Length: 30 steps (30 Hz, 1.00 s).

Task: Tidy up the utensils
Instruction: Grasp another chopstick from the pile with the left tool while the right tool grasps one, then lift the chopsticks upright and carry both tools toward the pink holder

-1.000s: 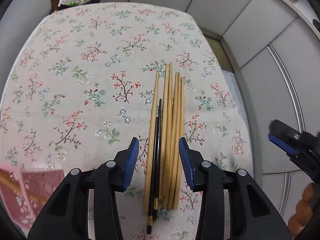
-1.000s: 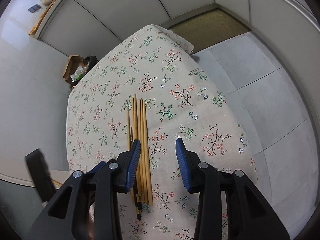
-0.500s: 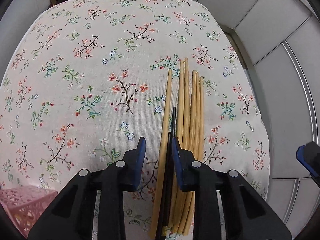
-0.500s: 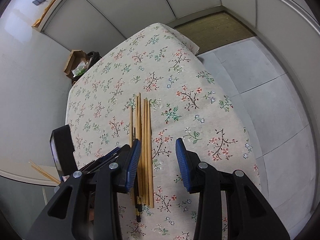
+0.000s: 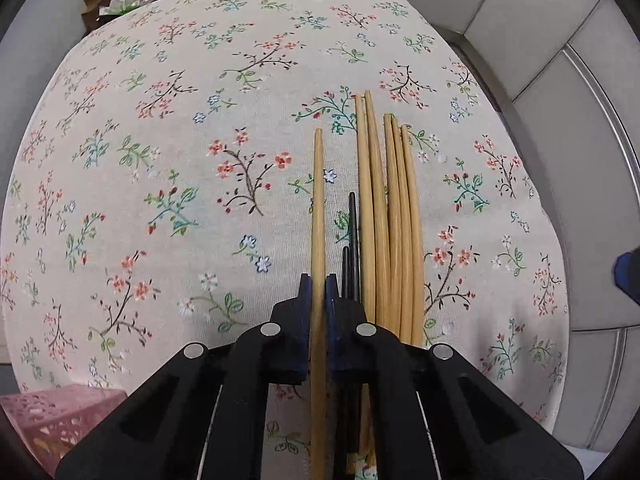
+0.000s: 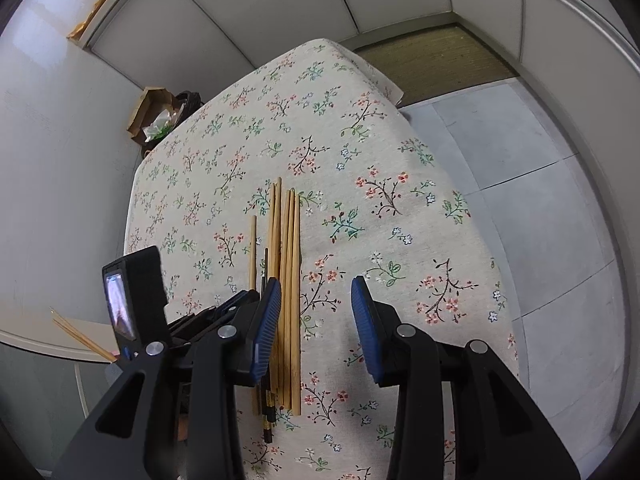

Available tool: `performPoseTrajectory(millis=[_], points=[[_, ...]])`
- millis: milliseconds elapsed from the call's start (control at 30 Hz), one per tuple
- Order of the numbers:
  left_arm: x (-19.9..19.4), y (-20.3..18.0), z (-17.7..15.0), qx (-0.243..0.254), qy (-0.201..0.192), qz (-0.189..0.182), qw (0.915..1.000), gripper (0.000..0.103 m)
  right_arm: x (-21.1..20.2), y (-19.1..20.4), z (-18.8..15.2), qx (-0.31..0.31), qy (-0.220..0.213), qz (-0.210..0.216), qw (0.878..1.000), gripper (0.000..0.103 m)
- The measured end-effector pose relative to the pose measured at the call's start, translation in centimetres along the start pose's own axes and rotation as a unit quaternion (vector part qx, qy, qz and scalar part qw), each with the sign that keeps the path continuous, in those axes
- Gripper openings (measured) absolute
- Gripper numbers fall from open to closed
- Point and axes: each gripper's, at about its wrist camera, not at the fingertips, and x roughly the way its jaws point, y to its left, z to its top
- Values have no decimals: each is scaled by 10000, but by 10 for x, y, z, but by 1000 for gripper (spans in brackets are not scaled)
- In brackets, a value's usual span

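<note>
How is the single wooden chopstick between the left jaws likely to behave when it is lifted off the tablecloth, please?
The wooden chopstick looks thin and rigid, so it should stay straight and feel light. The left gripper appears to hold it back from its middle, so the long free end may droop or pivot. Its smooth, rounded shaft could slip or roll if it is released onto the tablecloth.

no legible text, labels, brands or numbers on anything shown
</note>
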Motion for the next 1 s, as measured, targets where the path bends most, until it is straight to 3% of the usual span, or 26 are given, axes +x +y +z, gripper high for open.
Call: performPoseTrajectory(millis=[200,267,533,800,900,1000], points=[[-65,9,-10,-247,-779,-419,9958,6,37,6,5,-180,328,300,9988,23],[-90,9,-16,-238,-1076,-352,9933,6,47,14,7,-319,348,431,9980,17],[-176,7,-34,-138,-2053,-666,9763,6,86,40,15,-559,361,730,9951,13],[-202,22,-47,-117,-2351,-816,9685,6,131,52,12,-775,641,85,9949,9],[-202,29,-46,-183,-2337,-870,9682,6,132,54,12,-670,674,18,9955,8],[-209,32,-50,-203,-2401,-909,9663,6,115,59,15,-601,531,271,9964,7]])
